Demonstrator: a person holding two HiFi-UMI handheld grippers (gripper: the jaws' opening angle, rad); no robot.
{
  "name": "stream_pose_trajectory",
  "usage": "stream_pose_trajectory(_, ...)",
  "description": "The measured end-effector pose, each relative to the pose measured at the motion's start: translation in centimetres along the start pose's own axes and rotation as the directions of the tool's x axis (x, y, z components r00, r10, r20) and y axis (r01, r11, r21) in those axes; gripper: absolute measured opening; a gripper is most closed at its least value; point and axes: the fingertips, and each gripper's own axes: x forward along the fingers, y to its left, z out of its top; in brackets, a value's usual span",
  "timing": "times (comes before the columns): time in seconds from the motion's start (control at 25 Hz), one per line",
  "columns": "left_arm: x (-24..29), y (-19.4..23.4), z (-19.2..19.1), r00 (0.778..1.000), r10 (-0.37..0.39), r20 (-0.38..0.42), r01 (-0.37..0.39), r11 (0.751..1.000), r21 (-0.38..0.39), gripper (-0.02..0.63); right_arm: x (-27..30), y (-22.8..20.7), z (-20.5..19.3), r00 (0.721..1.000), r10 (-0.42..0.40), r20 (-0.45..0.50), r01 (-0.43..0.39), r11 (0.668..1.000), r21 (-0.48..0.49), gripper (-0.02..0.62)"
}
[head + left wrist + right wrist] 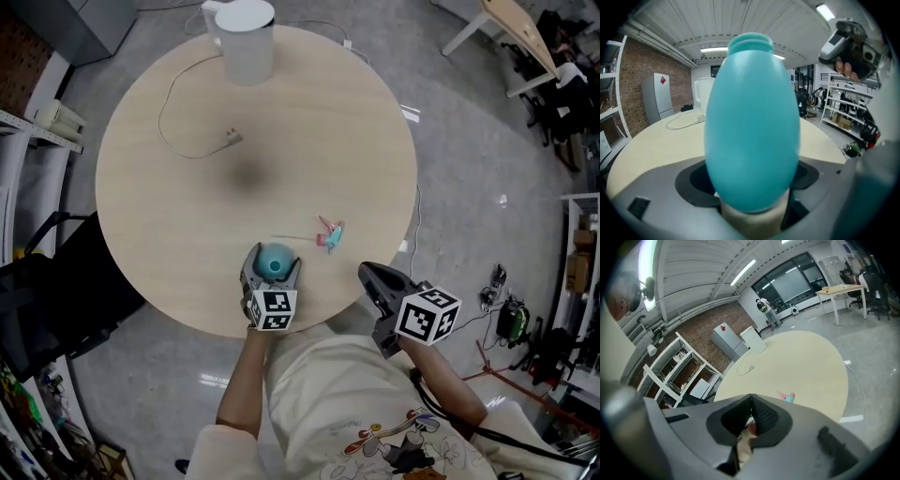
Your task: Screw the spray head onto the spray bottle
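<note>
Because the task joins two small plastic parts, handling depends on where each is held.

The round table (187, 112) carries a white kettle (246, 37) at its far edge, well apart from the work area.

The left gripper (274, 264) is at the near edge of the table. Its jaws stand wide, one on each side of the spray bottle (752, 126), and appear to bear on the bottle's flanks. The right gripper (751, 404) is pressed fully closed with nothing between its jaws. It hangs beyond the table's near edge, to the right of the bottle.

The spray bottle is teal and egg-shaped. It stands upright on the table with its open neck uppermost. The shell looks smooth and thin, so it is probably light and slippery, and it may flex if squeezed hard. Hold it across the widest part of the belly, because a grip nearer either end would tend to squeeze the bottle out of the jaws. Leave the neck clear for threading.

The spray head (329, 233) lies flat on the table near the bottle, to its right and slightly farther in, and is untouched. It is pink and teal, small and likely rigid, with a thin dip tube pointing left. Take hold of the body or collar, never the tube, which would probably bend.
</note>
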Motion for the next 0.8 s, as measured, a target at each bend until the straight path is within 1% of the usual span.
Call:
stream_pose_trajectory(0.08, -1.6, -0.1, 0.8, 1.000, 0.006, -0.014, -0.006, 1.000, -0.007, 0.426, 1.1, -0.6, -0.7, 1.000, -0.003, -0.027, 0.003, 1.000, 0.022, 0.008)
stream_pose_trajectory(0.16, -3.6, -0.3, 2.2, 1.000, 0.001, -0.011, -0.001, 1.000, 0.003, 0.426, 2.5, -1.1, -1.0, 0.999, 0.005, -0.052, -0.001, 0.996, 0.089, 0.008)
stream_pose_trajectory(0.2, -4.8, -0.4, 3.1, 1.000, 0.000, -0.005, 0.000, 1.000, 0.013, 0.426, 3.3, -1.1, -1.1, 0.998, 0.020, -0.063, -0.010, 0.989, 0.146, 0.008)
stream_pose_trajectory(0.24, -5.9, -0.3, 4.1, 1.000, 0.002, 0.001, -0.002, 1.000, 0.023, 0.426, 4.3, -0.9, -1.1, 0.996, 0.044, -0.074, -0.027, 0.975, 0.220, 0.008)
stream_pose_trajectory(0.28, -6.9, -0.3, 5.0, 1.000, 0.006, 0.005, -0.006, 0.999, 0.033, 0.426, 5.3, -0.8, -1.3, 0.994, 0.074, -0.083, -0.044, 0.948, 0.316, 0.008)
stream_pose_trajectory(0.32, -7.9, -0.2, 5.9, 1.000, 0.011, 0.009, -0.011, 0.999, 0.042, 0.426, 6.4, -0.8, -1.7, 0.991, 0.103, -0.089, -0.055, 0.901, 0.431, 0.009)
stream_pose_trajectory(0.36, -8.7, 0.0, 6.7, 1.000, 0.014, 0.013, -0.015, 0.999, 0.048, 0.426, 7.6, -0.9, -2.2, 0.988, 0.122, -0.094, -0.050, 0.831, 0.554, 0.014)
stream_pose_trajectory(0.4, -9.3, 0.1, 7.3, 1.000, 0.018, 0.016, -0.019, 0.998, 0.051, 0.426, 8.7, -1.3, -3.0, 0.987, 0.129, -0.098, -0.030, 0.741, 0.671, 0.030)
stream_pose_trajectory(0.44, -9.9, 0.3, 7.7, 1.000, 0.022, 0.017, -0.023, 0.998, 0.052, 0.426, 9.8, -1.7, -3.8, 0.987, 0.120, -0.105, 0.004, 0.638, 0.770, 0.071)
stream_pose_trajectory(0.48, -10.3, 0.4, 8.0, 1.000, 0.025, 0.017, -0.026, 0.998, 0.050, 0.426, 10.7, -2.4, -4.7, 0.989, 0.092, -0.118, 0.051, 0.533, 0.844, 0.095)
stream_pose_trajectory(0.52, -10.7, 0.6, 8.2, 1.000, 0.026, 0.015, -0.027, 0.999, 0.047, 0.426, 11.4, -3.5, -5.7, 0.989, 0.046, -0.139, 0.105, 0.439, 0.892, 0.098)
stream_pose_trajectory(0.56, -11.0, 0.7, 8.3, 1.000, 0.024, 0.013, -0.025, 0.999, 0.044, 0.426, 11.9, -4.6, -6.6, 0.986, -0.009, -0.164, 0.157, 0.357, 0.921, 0.098)
stream_pose_trajectory(0.6, -11.4, 0.8, 8.4, 1.000, 0.018, 0.012, -0.018, 0.999, 0.041, 0.426, 12.3, -5.7, -7.2, 0.981, -0.063, -0.182, 0.193, 0.283, 0.940, 0.098)
stream_pose_trajectory(0.64, -11.7, 1.0, 8.5, 1.000, 0.008, 0.011, -0.008, 0.999, 0.037, 0.426, 12.6, -6.5, -7.6, 0.976, -0.107, -0.190, 0.209, 0.216, 0.954, 0.098)
stream_pose_trajectory(0.68, -12.0, 1.2, 8.6, 1.000, -0.005, 0.009, 0.005, 0.999, 0.034, 0.426, 13.0, -7.1, -7.7, 0.972, -0.139, -0.191, 0.212, 0.162, 0.964, 0.098)
stream_pose_trajectory(0.72, -12.2, 1.5, 8.6, 1.000, -0.021, 0.007, 0.021, 0.999, 0.034, 0.426, 13.3, -7.3, -7.6, 0.968, -0.163, -0.190, 0.212, 0.124, 0.969, 0.098)
stream_pose_trajectory(0.76, -12.4, 1.7, 8.6, 0.999, -0.037, 0.004, 0.036, 0.999, 0.037, 0.426, 13.5, -7.4, -7.5, 0.964, -0.184, -0.193, 0.214, 0.103, 0.971, 0.105)
stream_pose_trajectory(0.8, -12.6, 1.9, 8.5, 0.999, -0.052, 0.002, 0.052, 0.998, 0.043, 0.426, 13.7, -7.5, -7.4, 0.959, -0.205, -0.197, 0.219, 0.090, 0.972, 0.118)
